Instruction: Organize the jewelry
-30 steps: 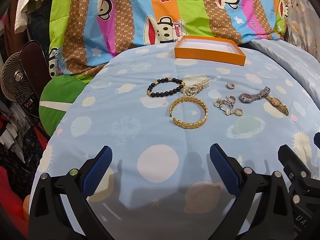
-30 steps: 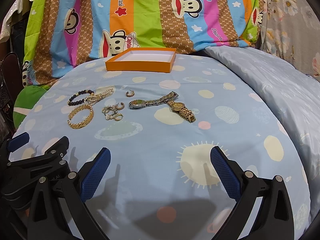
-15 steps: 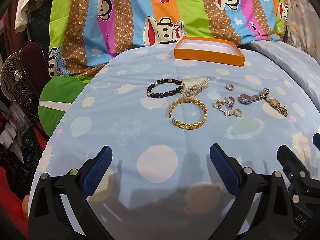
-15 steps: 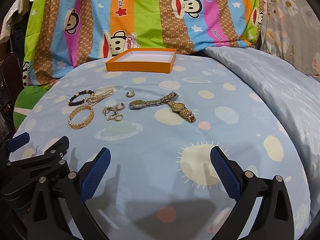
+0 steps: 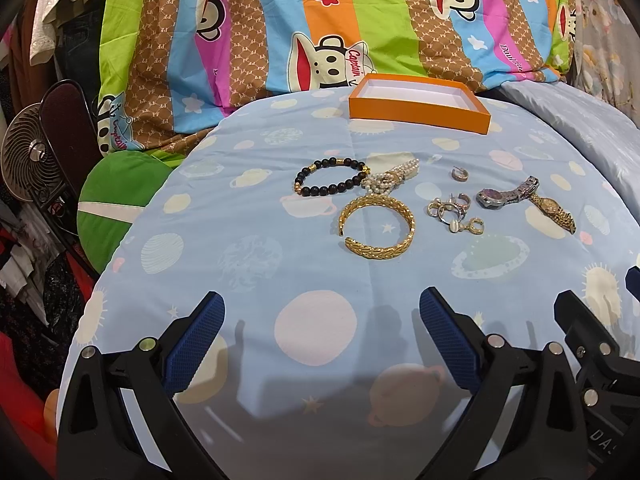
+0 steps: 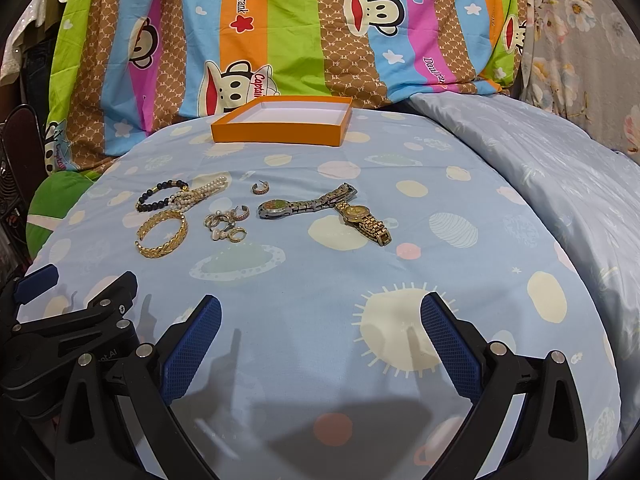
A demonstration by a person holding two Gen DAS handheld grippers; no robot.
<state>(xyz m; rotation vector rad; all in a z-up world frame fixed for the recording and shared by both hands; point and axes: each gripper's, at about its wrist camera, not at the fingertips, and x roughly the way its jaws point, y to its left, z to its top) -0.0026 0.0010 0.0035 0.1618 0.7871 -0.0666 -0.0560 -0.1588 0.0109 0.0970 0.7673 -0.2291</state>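
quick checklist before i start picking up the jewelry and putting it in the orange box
1. Left gripper free: ok, jaws wide apart, nothing between them.
2. Right gripper free: ok, open and holding nothing.
3. Orange box ready: ok, it sits at the far end of the blue bedsheet, lid off, white inside, nothing in it.
4. Pieces separate: not ok, the black bead bracelet touches the pearl bracelet, the silver watch meets the gold watch, and the small rings lie in a cluster.
5. Easy first grab: ok, the gold bangle is nearest the left gripper, lying flat; whether it touches the pearls, cannot tell.
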